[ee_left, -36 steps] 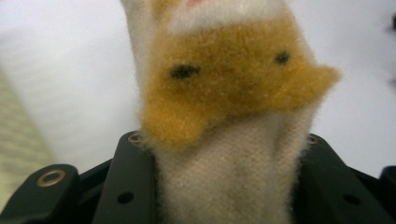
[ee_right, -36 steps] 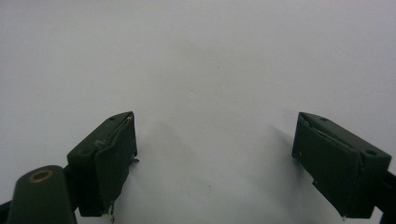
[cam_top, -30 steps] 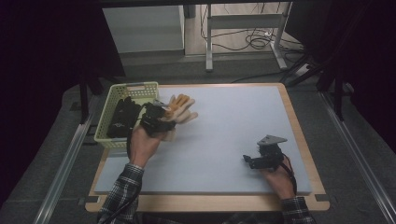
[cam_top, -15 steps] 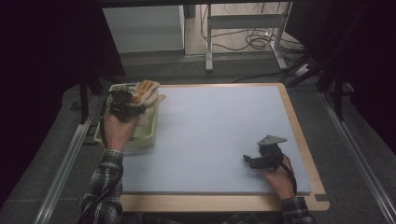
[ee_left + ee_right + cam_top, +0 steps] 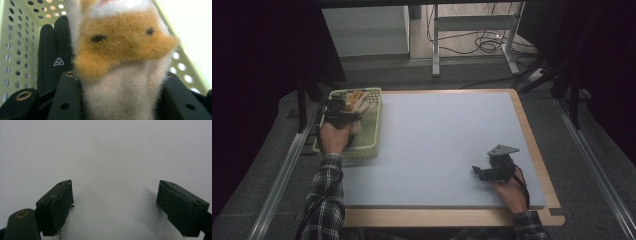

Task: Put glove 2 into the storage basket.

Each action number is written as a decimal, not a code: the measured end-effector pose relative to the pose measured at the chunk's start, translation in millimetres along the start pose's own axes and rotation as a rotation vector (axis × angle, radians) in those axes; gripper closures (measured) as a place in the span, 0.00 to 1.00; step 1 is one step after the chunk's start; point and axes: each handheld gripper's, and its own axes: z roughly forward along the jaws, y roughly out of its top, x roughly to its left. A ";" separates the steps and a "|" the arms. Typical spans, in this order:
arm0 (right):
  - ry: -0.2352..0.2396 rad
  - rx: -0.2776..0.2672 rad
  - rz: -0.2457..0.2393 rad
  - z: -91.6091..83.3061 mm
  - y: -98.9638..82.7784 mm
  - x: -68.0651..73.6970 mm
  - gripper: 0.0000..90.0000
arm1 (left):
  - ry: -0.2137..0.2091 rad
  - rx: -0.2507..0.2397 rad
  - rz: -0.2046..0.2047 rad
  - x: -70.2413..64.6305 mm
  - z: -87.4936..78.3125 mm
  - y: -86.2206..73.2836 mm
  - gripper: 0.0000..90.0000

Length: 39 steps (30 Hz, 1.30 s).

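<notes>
A fuzzy orange-and-cream glove (image 5: 358, 98) (image 5: 120, 42) hangs over the pale green perforated basket (image 5: 378, 125) at the table's left edge. My left gripper (image 5: 346, 108) (image 5: 120, 85) is shut on its cream cuff, and the jaws have just been opening a little with the fabric still pressed between them. A black glove (image 5: 51, 57) lies inside the basket behind it. My right gripper (image 5: 479, 172) (image 5: 115, 202) rests open on the grey-blue mat (image 5: 437, 135) at the front right, with nothing between its jaws.
The basket wall (image 5: 15, 50) is close on the left gripper's left side. The mat covers a wooden table with a raised rim (image 5: 532, 140). Beyond the table's far edge stand metal frame legs and cables (image 5: 482, 45) on the floor.
My left hand carried the fuzzy glove from above the mat leftward and down into the basket. The right hand and its gripper have stayed in place.
</notes>
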 end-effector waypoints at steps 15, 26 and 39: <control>0.001 0.000 0.000 0.0 0.0 0.0 0.15 | 0.015 0.111 0.070 -18.3 40.8 10.0 0.61; 0.001 -0.001 0.001 0.1 0.0 -0.1 0.15 | -0.001 0.200 0.109 -24.3 57.1 11.4 0.22; 0.000 0.000 0.000 0.0 0.0 0.0 0.15 | -0.097 0.123 0.086 -11.2 23.1 12.7 0.14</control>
